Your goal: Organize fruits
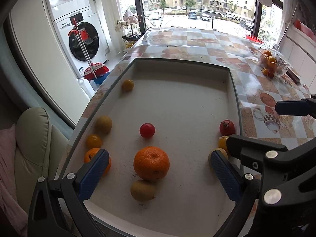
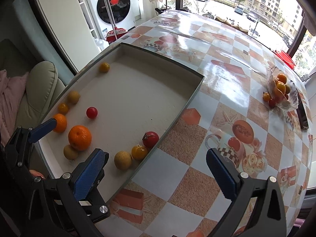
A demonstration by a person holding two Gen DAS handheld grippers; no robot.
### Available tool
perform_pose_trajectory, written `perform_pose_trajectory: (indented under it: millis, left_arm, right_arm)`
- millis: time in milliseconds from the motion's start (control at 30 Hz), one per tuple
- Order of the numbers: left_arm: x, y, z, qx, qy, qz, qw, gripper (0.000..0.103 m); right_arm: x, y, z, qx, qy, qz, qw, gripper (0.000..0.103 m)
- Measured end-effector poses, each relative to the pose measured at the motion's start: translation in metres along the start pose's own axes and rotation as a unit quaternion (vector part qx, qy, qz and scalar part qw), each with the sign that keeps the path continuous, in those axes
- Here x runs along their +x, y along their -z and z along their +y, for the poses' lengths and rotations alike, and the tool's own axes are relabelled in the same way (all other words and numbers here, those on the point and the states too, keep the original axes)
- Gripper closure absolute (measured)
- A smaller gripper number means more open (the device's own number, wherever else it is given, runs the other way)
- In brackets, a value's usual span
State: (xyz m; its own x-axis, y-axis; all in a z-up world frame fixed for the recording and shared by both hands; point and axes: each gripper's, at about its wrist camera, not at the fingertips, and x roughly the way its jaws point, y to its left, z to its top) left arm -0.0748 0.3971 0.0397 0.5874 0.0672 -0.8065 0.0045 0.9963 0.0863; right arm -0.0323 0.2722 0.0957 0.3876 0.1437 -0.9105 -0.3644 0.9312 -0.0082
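A shallow white tray (image 1: 177, 67) (image 2: 158, 59) on the table holds several fruits. My left gripper (image 1: 160, 169) is open and empty, low over the tray's near end, with a large orange (image 1: 151, 163) (image 2: 80, 137) between its pads and a brown longan (image 1: 142, 190) just in front. A red tomato (image 1: 147, 130) (image 2: 92, 112) lies beyond. A second orange (image 1: 92, 156) (image 2: 60, 122) sits by the left pad. My right gripper (image 2: 156, 169) is open and empty over the tray's right edge. A glass bowl (image 1: 276, 63) (image 2: 290, 96) holds small fruits far right.
The table (image 2: 227, 75) has a glossy checked cloth. A dark flat object (image 2: 302, 114) lies beside the bowl. A cushioned chair (image 1: 33, 142) stands left of the table. A washing machine (image 1: 79, 29) and a red broom (image 1: 94, 71) stand by the wall.
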Motion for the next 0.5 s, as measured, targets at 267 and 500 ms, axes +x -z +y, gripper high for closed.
perform_pose_trajectory:
  millis: [267,500]
  left_arm:
    - [-0.0001,0.0010,0.0001,0.001,-0.003,0.003,1.0000,0.000]
    - [0.0014,0.0017,0.0022,-0.006,0.003,0.011,0.9999,0.000]
  right_arm:
    - [0.0000,0.0013,-0.0004,-0.001,0.001,0.001,1.000,0.000]
    - [-0.0022,0.0039,0.0022,-0.004,-0.002,0.001,1.000,0.000]
